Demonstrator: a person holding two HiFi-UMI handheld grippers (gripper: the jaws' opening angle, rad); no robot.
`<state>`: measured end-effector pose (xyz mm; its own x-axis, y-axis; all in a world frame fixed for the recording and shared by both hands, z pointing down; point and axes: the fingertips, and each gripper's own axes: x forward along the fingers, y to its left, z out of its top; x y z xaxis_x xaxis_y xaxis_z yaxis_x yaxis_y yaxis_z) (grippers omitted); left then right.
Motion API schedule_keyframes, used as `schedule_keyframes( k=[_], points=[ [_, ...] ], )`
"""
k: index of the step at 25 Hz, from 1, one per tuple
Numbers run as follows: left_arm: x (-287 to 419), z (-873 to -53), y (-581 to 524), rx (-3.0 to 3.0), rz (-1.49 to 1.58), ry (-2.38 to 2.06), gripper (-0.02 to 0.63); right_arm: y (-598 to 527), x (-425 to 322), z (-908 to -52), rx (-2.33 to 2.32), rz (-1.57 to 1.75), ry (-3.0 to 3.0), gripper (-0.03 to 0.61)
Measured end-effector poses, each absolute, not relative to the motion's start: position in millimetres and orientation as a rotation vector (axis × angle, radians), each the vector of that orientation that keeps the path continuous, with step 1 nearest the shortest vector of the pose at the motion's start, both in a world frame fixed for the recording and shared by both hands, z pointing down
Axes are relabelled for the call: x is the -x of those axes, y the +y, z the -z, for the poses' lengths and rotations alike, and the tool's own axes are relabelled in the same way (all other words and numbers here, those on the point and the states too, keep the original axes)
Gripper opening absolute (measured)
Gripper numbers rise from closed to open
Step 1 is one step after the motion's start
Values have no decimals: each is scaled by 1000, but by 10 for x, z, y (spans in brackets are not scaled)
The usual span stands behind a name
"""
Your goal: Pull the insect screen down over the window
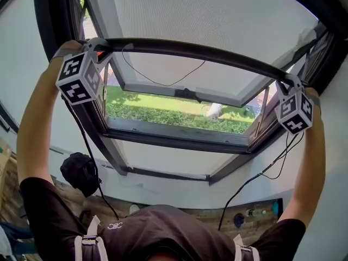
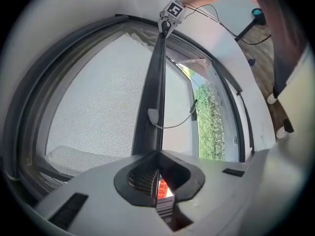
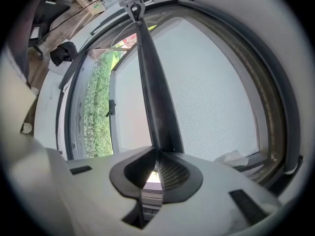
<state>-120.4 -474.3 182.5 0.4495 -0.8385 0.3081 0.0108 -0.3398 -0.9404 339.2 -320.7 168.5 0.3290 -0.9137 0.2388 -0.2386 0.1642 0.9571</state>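
The left claw [image 1: 100,52] is pinching one end of the long dark pull bar [image 1: 190,50] that edges the grey mesh insect screen [image 1: 217,10]. The right claw [image 1: 285,86] is pinching the other end, its jaws nearly together. The mesh is hanging above both claws, and the open pale-framed window sash [image 1: 152,88] is lying below them. Likely risks: uneven pulling could be tilting the bar and jamming it in the side tracks, or its thin edge could be slipping free and springing upward.

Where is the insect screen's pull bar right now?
In the head view the pull bar crosses the upper window, its ends clamped by the left gripper and right gripper.
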Motion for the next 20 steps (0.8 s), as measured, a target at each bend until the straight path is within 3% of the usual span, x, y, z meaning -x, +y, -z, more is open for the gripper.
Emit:
schedule_keyframes(
  k=[20],
  points=[
    [1281,-3991,-4652,1849,1374,478,31,-3113,-3327,-3760,-1171,383,-1266,38]
  ],
)
